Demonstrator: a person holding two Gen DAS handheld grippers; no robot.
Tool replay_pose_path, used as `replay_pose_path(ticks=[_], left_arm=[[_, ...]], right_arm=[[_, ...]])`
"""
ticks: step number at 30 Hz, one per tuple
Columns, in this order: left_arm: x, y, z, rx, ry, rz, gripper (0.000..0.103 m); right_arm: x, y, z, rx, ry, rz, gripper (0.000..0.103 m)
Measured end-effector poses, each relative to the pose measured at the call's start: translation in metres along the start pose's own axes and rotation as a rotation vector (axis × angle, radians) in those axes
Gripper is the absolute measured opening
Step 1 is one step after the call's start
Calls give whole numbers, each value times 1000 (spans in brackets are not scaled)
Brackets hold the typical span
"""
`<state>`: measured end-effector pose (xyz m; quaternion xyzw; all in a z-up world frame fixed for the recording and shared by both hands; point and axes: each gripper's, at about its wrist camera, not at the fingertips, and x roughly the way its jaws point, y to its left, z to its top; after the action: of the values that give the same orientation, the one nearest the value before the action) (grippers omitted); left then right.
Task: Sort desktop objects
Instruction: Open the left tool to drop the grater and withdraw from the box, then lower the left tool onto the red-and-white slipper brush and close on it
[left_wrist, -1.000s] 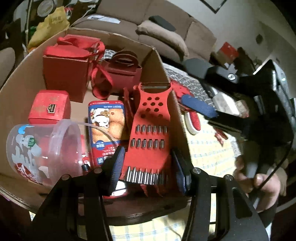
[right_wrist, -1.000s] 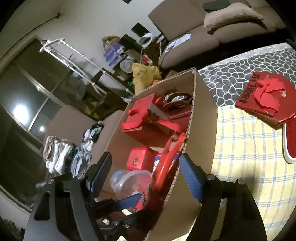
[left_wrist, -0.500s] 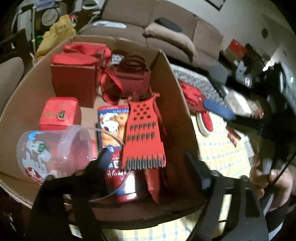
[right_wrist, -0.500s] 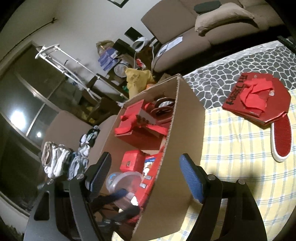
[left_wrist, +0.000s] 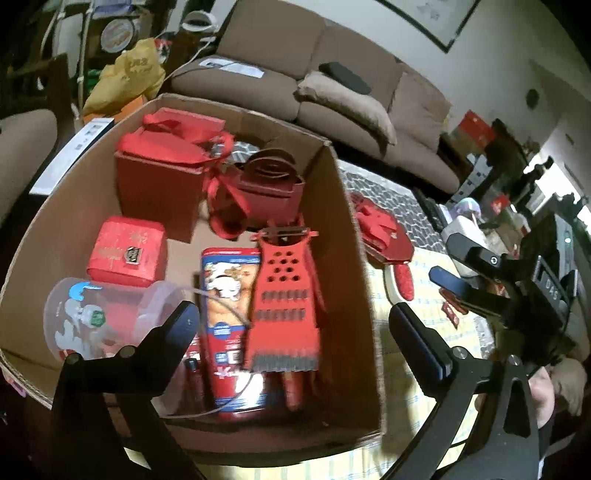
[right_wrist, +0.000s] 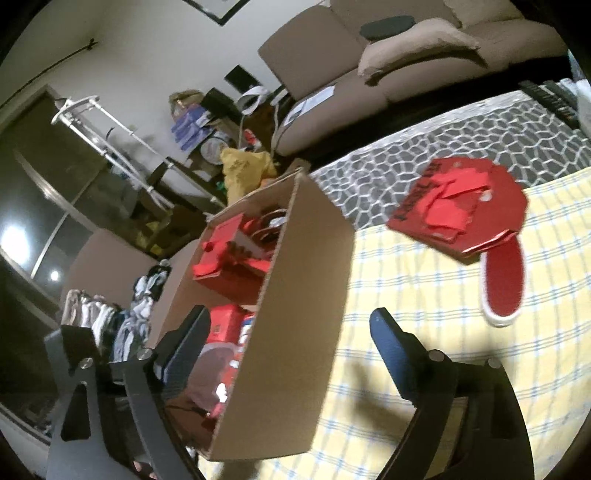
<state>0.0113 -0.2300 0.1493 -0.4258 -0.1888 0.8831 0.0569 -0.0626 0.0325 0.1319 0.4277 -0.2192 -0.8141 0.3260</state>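
Note:
A cardboard box (left_wrist: 356, 258) stands on the yellow checked tablecloth (right_wrist: 424, 280). In it lie a red grater (left_wrist: 282, 302), a red tin with a cartoon print (left_wrist: 225, 317), a clear plastic tub (left_wrist: 99, 317), a small red box (left_wrist: 127, 253) and red gift bags (left_wrist: 162, 173). My left gripper (left_wrist: 291, 325) is open and empty above the box's near end, over the grater. My right gripper (right_wrist: 288, 332) is open and empty, its fingers astride the box's side wall (right_wrist: 295, 317). It also shows in the left wrist view (left_wrist: 461, 269). A red folded bag (right_wrist: 458, 203) and a red oval brush (right_wrist: 504, 280) lie on the table.
A brown sofa (left_wrist: 332, 85) with a cushion stands behind the table. A grey patterned cloth (right_wrist: 443, 140) covers the far part of the table. A yellow bag (left_wrist: 127, 74) and clutter sit left of the box. Small red items (left_wrist: 450, 310) lie right of the brush.
My left gripper has let go of the red grater, opened wide and pulled back and up; the grater now lies in the box. My right gripper has shifted right toward the table.

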Motion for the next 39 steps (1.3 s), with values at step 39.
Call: replay_pose_path(ticks=[39], left_arm=[[112,-169,-52,317,140,-47,103]], right_arm=[[-131,-216,1,128,-64,-442,101]])
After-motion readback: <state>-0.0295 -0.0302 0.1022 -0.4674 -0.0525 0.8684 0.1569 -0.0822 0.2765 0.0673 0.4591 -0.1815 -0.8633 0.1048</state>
